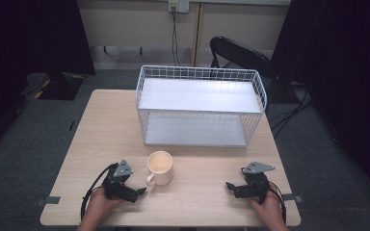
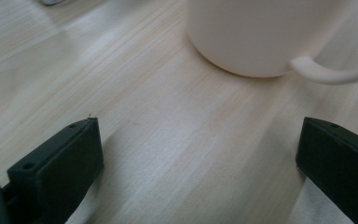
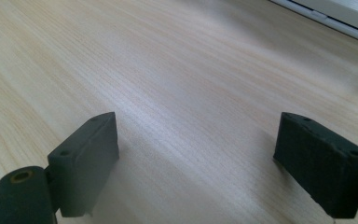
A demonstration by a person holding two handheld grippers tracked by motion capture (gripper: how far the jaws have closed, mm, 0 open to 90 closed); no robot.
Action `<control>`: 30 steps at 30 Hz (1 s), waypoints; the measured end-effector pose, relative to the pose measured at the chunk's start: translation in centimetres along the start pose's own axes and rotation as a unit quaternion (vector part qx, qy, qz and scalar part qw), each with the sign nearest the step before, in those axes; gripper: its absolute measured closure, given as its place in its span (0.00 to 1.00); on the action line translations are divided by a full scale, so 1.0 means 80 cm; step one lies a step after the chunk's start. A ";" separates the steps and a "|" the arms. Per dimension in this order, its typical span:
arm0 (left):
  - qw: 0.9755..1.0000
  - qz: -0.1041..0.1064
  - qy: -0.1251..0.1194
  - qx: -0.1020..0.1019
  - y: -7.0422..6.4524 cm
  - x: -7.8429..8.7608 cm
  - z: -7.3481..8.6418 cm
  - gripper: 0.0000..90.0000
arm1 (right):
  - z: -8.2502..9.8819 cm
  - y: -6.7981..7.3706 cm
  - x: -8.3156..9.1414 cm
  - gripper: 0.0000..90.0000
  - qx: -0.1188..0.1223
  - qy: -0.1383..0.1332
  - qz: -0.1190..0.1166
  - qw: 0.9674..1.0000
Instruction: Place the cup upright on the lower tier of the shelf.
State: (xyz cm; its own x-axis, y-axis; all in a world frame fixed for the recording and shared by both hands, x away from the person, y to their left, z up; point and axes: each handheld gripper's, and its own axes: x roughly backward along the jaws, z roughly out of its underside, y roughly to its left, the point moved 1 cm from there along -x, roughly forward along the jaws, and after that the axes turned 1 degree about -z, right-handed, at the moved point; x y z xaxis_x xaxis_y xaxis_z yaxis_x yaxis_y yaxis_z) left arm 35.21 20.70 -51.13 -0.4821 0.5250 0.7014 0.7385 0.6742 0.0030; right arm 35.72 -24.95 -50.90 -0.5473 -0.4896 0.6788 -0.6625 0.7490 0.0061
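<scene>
A cream mug [image 1: 160,167] stands upright on the wooden table [image 1: 111,130], near the front and left of centre, with its handle [image 1: 150,181] turned toward the front left. My left gripper [image 1: 138,192] rests low on the table just left of the handle, open and holding nothing. In the left gripper view the mug [image 2: 256,32] stands just ahead of the open left gripper [image 2: 198,135], its handle [image 2: 328,74] off to the right. My right gripper [image 1: 230,188] sits open at the front right, pointing left. In the right gripper view the right gripper [image 3: 198,135] has bare wood between its jaws.
A white wire rack [image 1: 200,106] with two shelves stands at the back middle of the table; its base edge [image 3: 326,14] shows in the right gripper view. A black chair [image 1: 241,53] is behind the table. Bare wood lies between the two grippers.
</scene>
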 end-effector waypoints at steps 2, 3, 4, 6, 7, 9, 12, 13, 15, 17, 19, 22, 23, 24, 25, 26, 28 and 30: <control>1.000 0.000 0.001 0.001 0.000 0.000 0.000 0.00 | 0.000 0.000 0.000 0.14 0.000 0.000 0.000 1.000; 1.000 0.001 0.001 0.005 0.000 0.001 0.001 0.00 | 0.000 0.000 0.000 0.14 0.000 0.000 0.000 1.000; 1.000 -0.002 0.005 0.000 0.002 0.002 0.001 0.00 | 0.000 0.000 0.000 0.14 0.000 0.000 0.000 1.000; 1.000 -0.001 0.009 0.004 0.003 0.003 0.001 0.00 | 0.000 0.000 0.000 0.14 0.000 0.000 0.000 1.000; 1.000 -0.003 0.012 0.005 0.004 0.004 0.001 0.01 | 0.000 0.000 0.000 0.14 0.000 0.000 0.001 1.000; 1.000 -0.005 0.015 0.004 0.004 0.007 0.001 0.07 | -0.001 0.000 -0.001 0.14 -0.001 0.001 0.001 1.000; 1.000 -0.006 0.018 0.003 0.008 0.016 0.001 0.19 | -0.001 -0.001 -0.001 0.14 -0.003 0.001 0.002 1.000; 1.000 -0.010 0.024 0.002 0.009 0.017 0.001 0.18 | -0.002 -0.001 -0.002 0.14 -0.002 0.001 0.002 1.000; 0.999 -0.012 0.033 0.006 0.010 0.020 0.001 0.17 | -0.002 -0.001 -0.002 0.14 -0.002 0.001 0.002 1.000; 0.999 -0.008 0.038 0.008 0.012 0.022 0.000 0.18 | -0.002 -0.001 -0.002 0.14 -0.002 0.001 0.002 1.000; 0.999 -0.010 0.041 0.013 0.015 0.028 -0.004 0.18 | -0.002 -0.001 -0.002 0.14 -0.002 0.000 0.002 1.000; 0.999 -0.003 0.036 0.017 0.015 0.033 -0.009 0.18 | -0.002 -0.001 -0.002 0.14 -0.002 0.001 0.002 1.000; 0.999 -0.003 0.036 0.015 0.015 0.036 -0.014 0.18 | -0.002 -0.001 -0.002 0.14 -0.002 0.000 0.002 1.000; 0.999 -0.002 0.036 0.015 0.015 0.038 -0.016 0.18 | -0.002 -0.001 -0.002 0.14 -0.002 0.001 0.002 1.000; 0.999 -0.002 0.036 0.015 0.015 0.038 -0.016 0.19 | -0.002 -0.001 -0.002 0.14 -0.002 0.001 0.002 1.000; 0.999 0.004 0.035 0.017 0.015 0.041 -0.019 0.19 | -0.002 -0.001 -0.002 0.14 -0.003 0.001 0.002 1.000; 0.999 0.015 0.033 0.030 0.013 0.045 -0.026 0.20 | -0.002 -0.001 -0.002 0.14 -0.002 0.001 0.002 1.000; 0.999 0.019 0.031 0.034 0.012 0.048 -0.031 0.20 | -0.002 -0.001 -0.002 0.14 -0.002 0.000 0.002 1.000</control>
State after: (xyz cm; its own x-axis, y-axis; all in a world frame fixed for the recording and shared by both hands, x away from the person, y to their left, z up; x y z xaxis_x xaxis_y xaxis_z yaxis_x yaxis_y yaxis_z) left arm 35.27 22.09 -46.65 -0.4232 0.5194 0.7424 0.7213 0.6890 -0.0709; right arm 35.92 -24.88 -50.89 -0.5495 -0.4863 0.6794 -0.6583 0.7528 0.0065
